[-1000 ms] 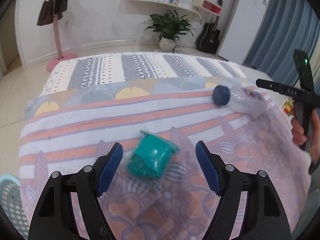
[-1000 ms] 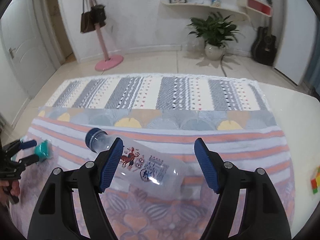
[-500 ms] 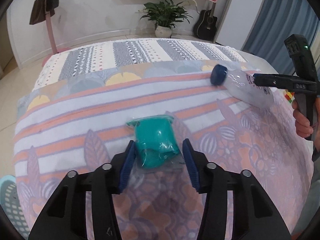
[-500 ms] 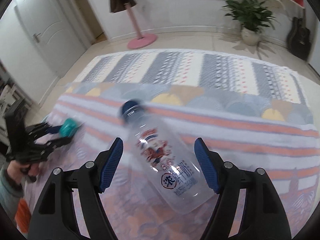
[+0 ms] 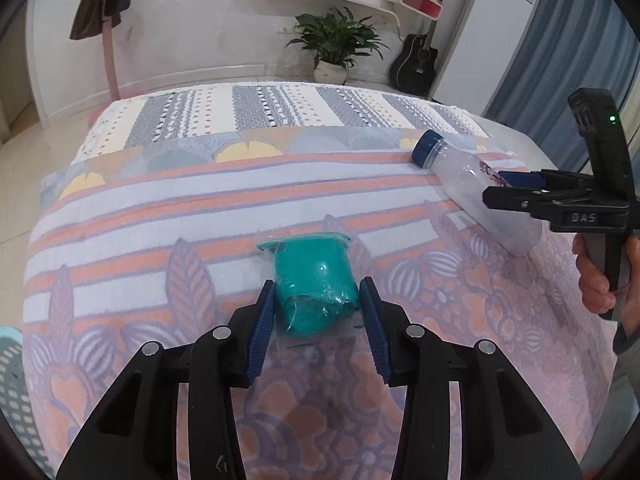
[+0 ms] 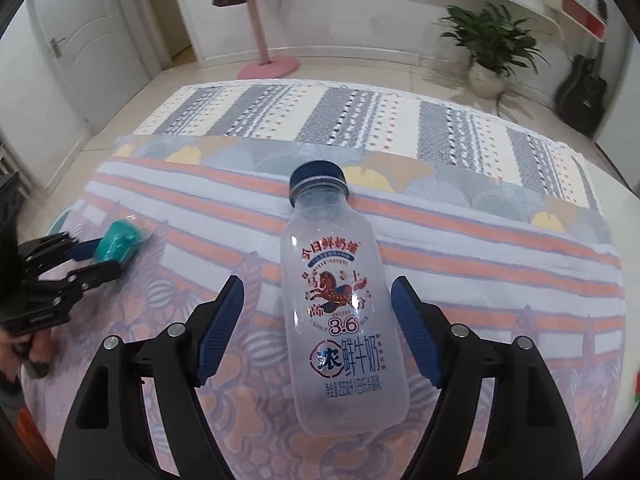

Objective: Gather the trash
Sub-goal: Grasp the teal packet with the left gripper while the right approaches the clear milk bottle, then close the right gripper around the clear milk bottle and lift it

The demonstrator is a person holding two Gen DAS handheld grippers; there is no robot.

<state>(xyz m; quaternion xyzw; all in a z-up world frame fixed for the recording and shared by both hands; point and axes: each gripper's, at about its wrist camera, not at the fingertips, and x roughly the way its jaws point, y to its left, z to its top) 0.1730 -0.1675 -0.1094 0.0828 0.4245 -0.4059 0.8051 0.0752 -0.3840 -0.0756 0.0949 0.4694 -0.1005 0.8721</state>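
A teal wad in clear plastic wrap (image 5: 318, 284) lies on the patterned cloth of the table (image 5: 200, 208). My left gripper (image 5: 318, 300) is shut on it, both blue pads pressed to its sides; it also shows in the right wrist view (image 6: 120, 242). An empty clear milk bottle (image 6: 340, 312) with a blue cap lies on the cloth between the fingers of my right gripper (image 6: 318, 304), which is open, with gaps on both sides. The bottle (image 5: 476, 196) and right gripper (image 5: 516, 188) also show in the left wrist view.
A teal perforated basket (image 5: 12, 376) sits low at the left table edge. A small coloured object (image 6: 637, 390) lies at the right table edge. Beyond the table are a pink coat stand (image 6: 260, 32), a potted plant (image 6: 492, 52) and a guitar (image 6: 584, 92).
My left gripper has closed from wide open onto the teal wad. My right gripper has moved forward and turned, so the bottle now lies lengthwise between its open fingers.
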